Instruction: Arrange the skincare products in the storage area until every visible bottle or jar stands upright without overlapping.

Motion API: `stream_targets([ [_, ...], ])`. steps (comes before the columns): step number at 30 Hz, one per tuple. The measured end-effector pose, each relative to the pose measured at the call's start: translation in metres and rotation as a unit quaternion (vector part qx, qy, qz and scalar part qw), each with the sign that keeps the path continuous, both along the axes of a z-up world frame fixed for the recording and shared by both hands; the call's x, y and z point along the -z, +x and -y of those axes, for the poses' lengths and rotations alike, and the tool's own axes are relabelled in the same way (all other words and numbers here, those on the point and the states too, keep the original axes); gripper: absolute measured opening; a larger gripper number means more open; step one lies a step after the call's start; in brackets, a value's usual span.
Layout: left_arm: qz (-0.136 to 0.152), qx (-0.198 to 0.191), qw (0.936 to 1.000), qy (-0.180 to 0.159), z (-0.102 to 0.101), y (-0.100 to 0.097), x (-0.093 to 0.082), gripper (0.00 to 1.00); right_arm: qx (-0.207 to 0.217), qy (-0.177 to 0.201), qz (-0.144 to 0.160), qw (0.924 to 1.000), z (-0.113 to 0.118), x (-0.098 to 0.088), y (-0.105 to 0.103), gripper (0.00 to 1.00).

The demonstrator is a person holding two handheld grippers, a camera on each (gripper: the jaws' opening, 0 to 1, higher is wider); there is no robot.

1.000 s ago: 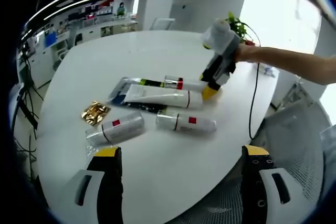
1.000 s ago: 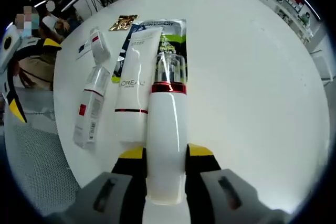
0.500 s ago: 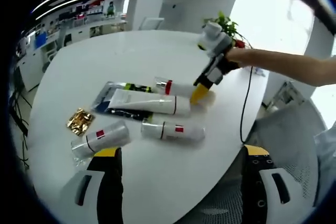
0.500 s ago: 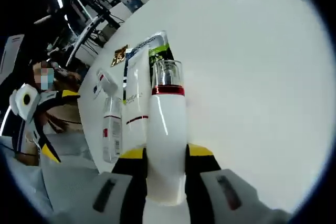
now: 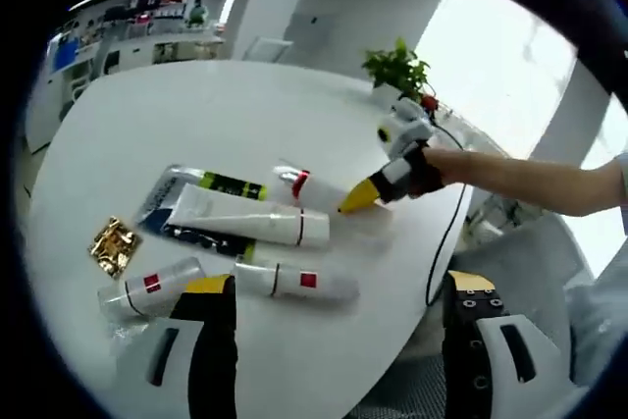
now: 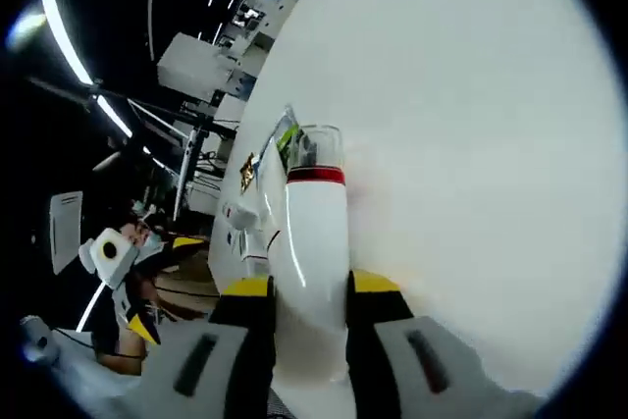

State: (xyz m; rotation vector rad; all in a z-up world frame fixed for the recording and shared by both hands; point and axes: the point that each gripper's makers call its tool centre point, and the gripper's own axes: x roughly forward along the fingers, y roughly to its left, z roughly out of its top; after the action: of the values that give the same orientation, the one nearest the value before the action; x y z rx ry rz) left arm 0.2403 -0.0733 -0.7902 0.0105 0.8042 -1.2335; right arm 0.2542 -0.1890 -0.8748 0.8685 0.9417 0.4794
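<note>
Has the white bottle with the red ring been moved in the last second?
Yes. The right gripper has tipped the white bottle up off the flat packet on the table.

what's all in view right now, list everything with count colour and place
white bottle: 1, white with red band and clear cap, clamped in the right gripper
tube: 1, white, lying mid-table
small bottles: 2, white with red labels, lying near the left gripper
sachet: 1, blue and green, flat under the tube
foil packet: 1, gold, table's left
plant: 1, green, far edge
table: 1, white
left gripper: open
right gripper: shut on the bottle
</note>
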Motion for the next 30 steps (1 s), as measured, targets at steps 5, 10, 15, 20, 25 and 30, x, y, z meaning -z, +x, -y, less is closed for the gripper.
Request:
stream_targets([
  [5,-0.043,0.008,0.9987,-0.027,0.014,-0.005,-0.002,0.73,0.018,0.023,0.012,0.9995,-0.003,-0.006,-0.005,0.25],
  [10,-0.049,0.016,0.9982,-0.029,0.022,-0.007,-0.004,0.71,0.016,0.04,0.036,0.9984,-0.008,-0.023,-0.008,0.25],
  [15,-0.071,0.016,0.9958,-0.056,0.035,-0.003,-0.01,0.7,0.005,0.049,0.06,0.997,-0.016,-0.04,-0.012,0.25],
  [20,-0.096,0.026,0.9923,-0.074,0.049,-0.002,-0.01,0.69,-0.005,0.059,0.09,0.9941,-0.024,-0.06,-0.016,0.25],
  [25,-0.114,0.033,0.9883,-0.096,0.064,0.001,-0.016,0.68,-0.026,0.063,0.111,0.9915,-0.032,-0.075,-0.022,0.25],
  [30,-0.136,0.037,0.9831,-0.116,0.074,0.006,-0.018,0.67,-0.029,0.072,0.128,0.9887,-0.038,-0.088,-0.026,0.25],
])
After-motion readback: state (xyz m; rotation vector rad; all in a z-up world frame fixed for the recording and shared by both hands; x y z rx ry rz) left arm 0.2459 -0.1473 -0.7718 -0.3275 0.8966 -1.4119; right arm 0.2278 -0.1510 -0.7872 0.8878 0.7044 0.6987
